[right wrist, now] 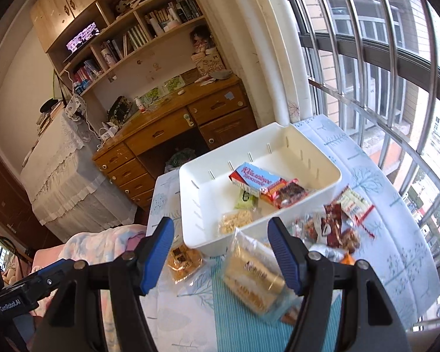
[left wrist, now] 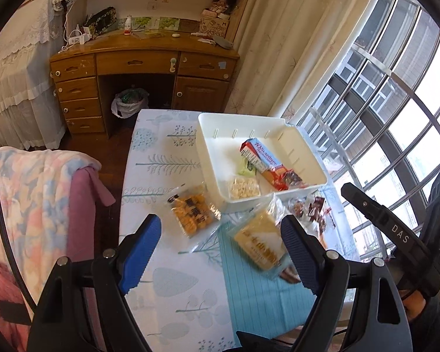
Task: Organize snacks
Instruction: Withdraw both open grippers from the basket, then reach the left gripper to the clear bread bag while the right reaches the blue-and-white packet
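A white tray (left wrist: 302, 143) (right wrist: 202, 205) stands on the table and holds a blue and red biscuit box (left wrist: 265, 162) (right wrist: 256, 180), a green sachet (left wrist: 245, 168) (right wrist: 245, 199) and a clear bag of pale nuts (left wrist: 244, 187) (right wrist: 234, 220). In front of it lie an orange snack bag (left wrist: 192, 212) (right wrist: 183, 261), a yellow wafer pack (left wrist: 259, 242) (right wrist: 255, 278) and small brown wrapped snacks (left wrist: 311, 208) (right wrist: 334, 228). My left gripper (left wrist: 220, 243) hangs open above the orange bag and yellow pack. My right gripper (right wrist: 221, 249) is open too, empty, over the tray's near rim.
The table (left wrist: 161, 158) (right wrist: 396, 234) has a tree-print cloth and a teal striped mat (left wrist: 258, 299). A chair draped with a blanket (left wrist: 29, 193) stands to its left. Behind are a wooden desk (left wrist: 143, 61) (right wrist: 173, 129) and a barred window (left wrist: 396, 88) on the right.
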Demonstrator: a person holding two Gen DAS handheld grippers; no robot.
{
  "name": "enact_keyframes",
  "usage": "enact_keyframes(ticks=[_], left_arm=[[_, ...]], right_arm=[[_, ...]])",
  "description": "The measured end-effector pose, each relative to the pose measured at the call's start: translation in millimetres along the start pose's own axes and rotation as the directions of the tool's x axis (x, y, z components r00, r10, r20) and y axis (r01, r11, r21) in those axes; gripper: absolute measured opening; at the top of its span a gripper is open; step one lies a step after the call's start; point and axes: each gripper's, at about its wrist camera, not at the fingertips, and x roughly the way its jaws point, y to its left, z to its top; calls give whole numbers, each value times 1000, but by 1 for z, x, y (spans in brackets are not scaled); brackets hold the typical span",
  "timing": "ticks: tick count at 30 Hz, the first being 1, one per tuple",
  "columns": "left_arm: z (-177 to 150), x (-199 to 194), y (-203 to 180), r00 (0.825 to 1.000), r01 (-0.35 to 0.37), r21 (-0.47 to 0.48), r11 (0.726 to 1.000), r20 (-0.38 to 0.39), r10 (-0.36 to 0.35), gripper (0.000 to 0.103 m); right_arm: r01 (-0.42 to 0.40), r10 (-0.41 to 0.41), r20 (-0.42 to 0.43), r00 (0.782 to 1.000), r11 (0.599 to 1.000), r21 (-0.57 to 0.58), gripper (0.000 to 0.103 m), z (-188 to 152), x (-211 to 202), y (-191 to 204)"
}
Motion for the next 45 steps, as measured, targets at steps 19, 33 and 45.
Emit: enact_keyframes(ticks=[19, 33, 45], left_arm=[[-41, 25, 6, 981, -21, -28, 999, -193, 15, 83], [-41, 87, -74, 949, 1, 7, 1000, -316, 2, 83], [-40, 156, -107, 898, -70, -86, 994, -439, 25, 84]], right_arm=[[244, -251, -125, 960, 967, -68, 67, -81, -29, -38], [293, -319, -260, 911, 947, -134, 67, -96, -35, -105], [201, -233, -457, 859, 973, -117, 67, -89, -6, -163]])
